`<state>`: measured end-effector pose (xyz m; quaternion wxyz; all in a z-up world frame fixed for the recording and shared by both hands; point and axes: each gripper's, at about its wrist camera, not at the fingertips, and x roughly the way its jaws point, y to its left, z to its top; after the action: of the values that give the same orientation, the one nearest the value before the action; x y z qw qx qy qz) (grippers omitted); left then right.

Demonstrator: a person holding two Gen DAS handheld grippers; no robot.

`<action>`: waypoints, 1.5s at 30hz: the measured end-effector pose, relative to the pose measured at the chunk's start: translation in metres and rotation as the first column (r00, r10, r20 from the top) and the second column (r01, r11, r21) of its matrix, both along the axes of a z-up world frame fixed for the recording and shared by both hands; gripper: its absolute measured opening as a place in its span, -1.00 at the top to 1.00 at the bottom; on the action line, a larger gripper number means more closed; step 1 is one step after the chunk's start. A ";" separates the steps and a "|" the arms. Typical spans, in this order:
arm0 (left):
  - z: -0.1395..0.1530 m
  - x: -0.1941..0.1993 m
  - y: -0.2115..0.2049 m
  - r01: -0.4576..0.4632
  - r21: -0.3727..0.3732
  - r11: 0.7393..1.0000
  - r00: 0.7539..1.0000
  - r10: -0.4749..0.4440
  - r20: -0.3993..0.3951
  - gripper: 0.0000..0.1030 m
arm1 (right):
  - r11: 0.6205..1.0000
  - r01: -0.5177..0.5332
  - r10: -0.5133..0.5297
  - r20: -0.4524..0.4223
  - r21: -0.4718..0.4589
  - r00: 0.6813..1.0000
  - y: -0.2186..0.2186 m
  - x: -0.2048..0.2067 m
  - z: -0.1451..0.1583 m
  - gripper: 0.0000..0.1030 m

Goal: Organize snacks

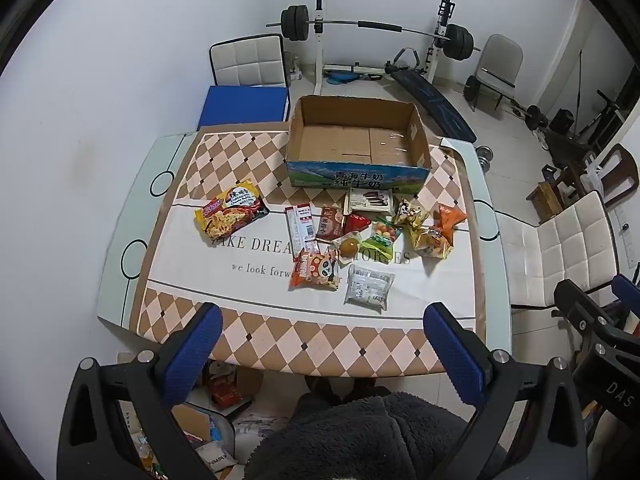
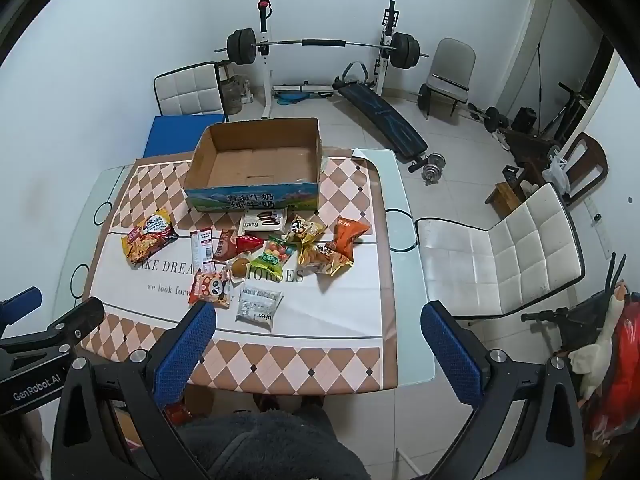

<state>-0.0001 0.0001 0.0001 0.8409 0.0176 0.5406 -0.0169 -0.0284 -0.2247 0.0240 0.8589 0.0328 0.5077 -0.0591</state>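
Nothing has gone into the cardboard milk box (image 1: 360, 148) yet; its floor is bare in both views, so I judge the task to be at its very start, with the first pick not yet made. The box stands at the far side of the worktop (image 1: 248, 336); the snacks lie loose on the cloth in front of it: an instant noodle packet (image 1: 230, 214) apart to the left, a panda biscuit pack (image 1: 316, 270) and a clear white-labelled packet (image 1: 368, 284) nearest the person, then a crowded cluster (candy bag, orange crisp bag, a chocolate wafer pack touching the box front).

The left hand-held gripper (image 1: 322, 350) hangs above the near edge of the worktop, jaws spread wide, holding nothing; the right hand-held gripper (image 2: 318, 350) is likewise wide and unladen, well short of the snacks.

The next move likely calls for a reach to an outlying item; the clear packet (image 2: 258, 306) or the noodle packet (image 2: 150, 238) has room around it for 2 fingers, whereas the clustered bags overlap and risk dragging a neighbour along. These soft, crinkly wrappers would want a pinch on an edge or seam, then a lift over the box wall.
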 end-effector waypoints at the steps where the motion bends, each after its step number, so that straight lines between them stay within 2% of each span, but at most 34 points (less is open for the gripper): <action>1: 0.000 0.000 0.000 0.001 0.001 1.000 1.000 -0.001 0.001 -1.00 | 1.000 0.000 0.000 -0.002 -0.005 1.000 0.000 0.000 0.000 -1.00; 10: 0.014 -0.001 -0.012 0.002 -0.007 1.000 1.000 -0.002 0.008 -1.00 | 1.000 0.000 0.000 0.003 -0.006 1.000 -0.001 -0.002 0.003 -1.00; 18: 0.007 -0.003 -0.006 0.006 -0.012 1.000 1.000 -0.006 0.016 -1.00 | 1.000 0.000 0.000 0.006 -0.011 1.000 -0.001 -0.002 0.004 -1.00; 32: 0.016 -0.002 -0.013 0.010 -0.019 1.000 1.000 -0.009 0.025 -1.00 | 1.000 -0.001 0.001 0.010 -0.007 1.000 -0.001 -0.011 0.001 -1.00; 35: 0.017 -0.002 -0.012 0.009 -0.020 1.000 1.000 -0.009 0.023 -1.00 | 1.000 -0.002 0.002 0.005 0.000 1.000 0.000 -0.005 0.013 -1.00; 45: 0.018 -0.003 -0.010 0.011 -0.020 1.000 1.000 -0.010 0.028 -1.00 | 1.000 -0.013 0.013 0.018 0.006 1.000 0.008 -0.013 0.016 -1.00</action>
<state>-0.0030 -0.0100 0.0179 0.8485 0.0122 0.5283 -0.0264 -0.0411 -0.2169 0.0404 0.8636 0.0329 0.5005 -0.0517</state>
